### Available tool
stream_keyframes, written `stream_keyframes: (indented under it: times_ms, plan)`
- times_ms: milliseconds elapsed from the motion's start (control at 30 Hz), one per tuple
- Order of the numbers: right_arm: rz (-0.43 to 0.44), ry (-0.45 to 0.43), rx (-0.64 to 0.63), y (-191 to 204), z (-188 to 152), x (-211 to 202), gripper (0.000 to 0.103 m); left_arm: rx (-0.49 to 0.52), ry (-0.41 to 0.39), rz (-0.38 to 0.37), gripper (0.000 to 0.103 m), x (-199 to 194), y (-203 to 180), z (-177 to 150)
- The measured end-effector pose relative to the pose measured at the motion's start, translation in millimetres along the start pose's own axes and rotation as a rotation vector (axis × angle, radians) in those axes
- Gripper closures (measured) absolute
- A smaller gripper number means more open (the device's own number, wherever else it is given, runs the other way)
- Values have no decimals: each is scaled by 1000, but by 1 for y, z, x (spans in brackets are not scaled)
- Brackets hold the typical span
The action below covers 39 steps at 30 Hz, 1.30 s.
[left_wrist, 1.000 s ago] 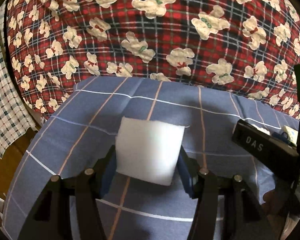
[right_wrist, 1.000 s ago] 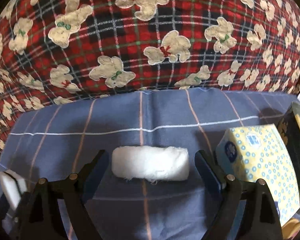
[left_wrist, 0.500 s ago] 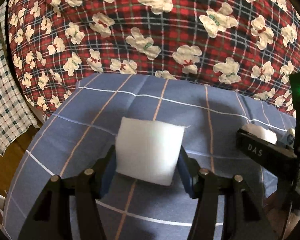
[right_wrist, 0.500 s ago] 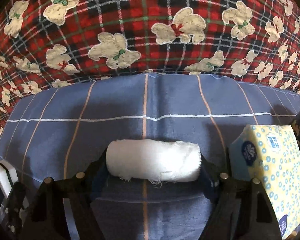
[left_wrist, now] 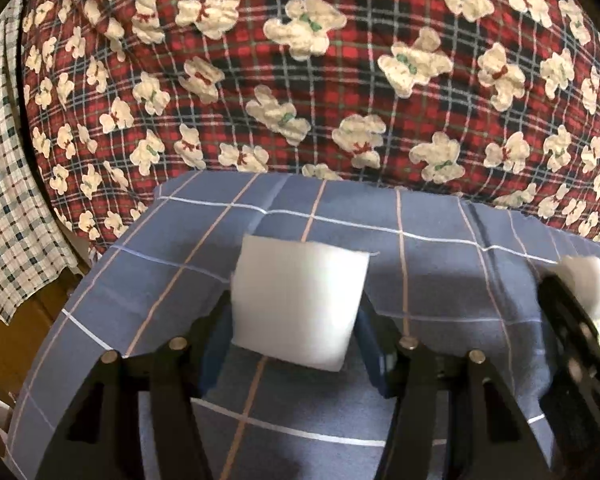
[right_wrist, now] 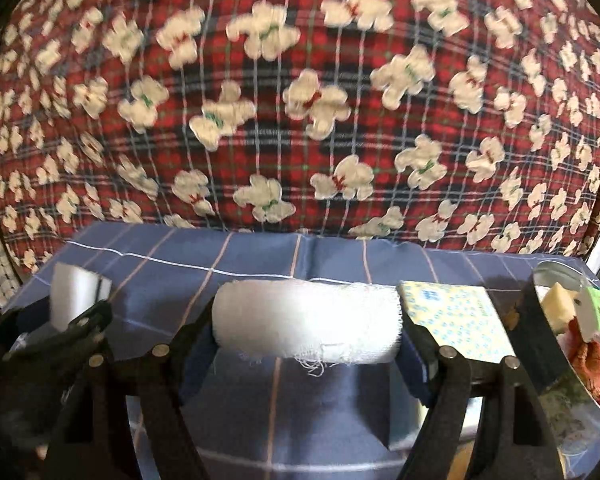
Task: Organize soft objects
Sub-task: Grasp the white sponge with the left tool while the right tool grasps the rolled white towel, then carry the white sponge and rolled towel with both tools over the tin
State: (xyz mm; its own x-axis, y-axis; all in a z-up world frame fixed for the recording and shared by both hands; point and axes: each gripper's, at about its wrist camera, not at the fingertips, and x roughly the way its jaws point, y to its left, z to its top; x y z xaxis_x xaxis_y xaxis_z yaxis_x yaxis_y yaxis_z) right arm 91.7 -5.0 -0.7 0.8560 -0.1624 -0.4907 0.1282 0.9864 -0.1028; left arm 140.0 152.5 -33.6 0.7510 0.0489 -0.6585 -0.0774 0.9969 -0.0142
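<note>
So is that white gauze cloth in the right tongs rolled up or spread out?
Rolled up: the gauze cloth forms a fat cylinder clamped endwise between the right tongs, loose threads hanging underneath.

Blue checked cloth (right_wrist: 260, 276) is lying bare ahead; the red bear-print blanket (right_wrist: 300, 120) is walling off its far edge, tissue pack (right_wrist: 452, 316) and tin (right_wrist: 540, 344) crowding the right.
</note>
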Motion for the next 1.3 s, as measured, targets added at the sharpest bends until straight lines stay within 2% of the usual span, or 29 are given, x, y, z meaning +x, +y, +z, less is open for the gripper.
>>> stream_keyframes:
  times_ms: [367, 667, 967, 1300]
  plan:
    - [81, -39, 2, 0, -17, -22, 23, -29, -122, 26, 46, -37, 2, -14]
    - [128, -65, -3, -5, -27, -42, 23, -65, -183, 23, 46, -62, 6, -28]
    - [152, -78, -25, -8, -37, -59, 23, -115, -192, 9, 46, -81, 8, -44]
    - [158, -89, -33, -20, -45, -73, 23, -101, -177, 1, 46, -93, -3, -56]
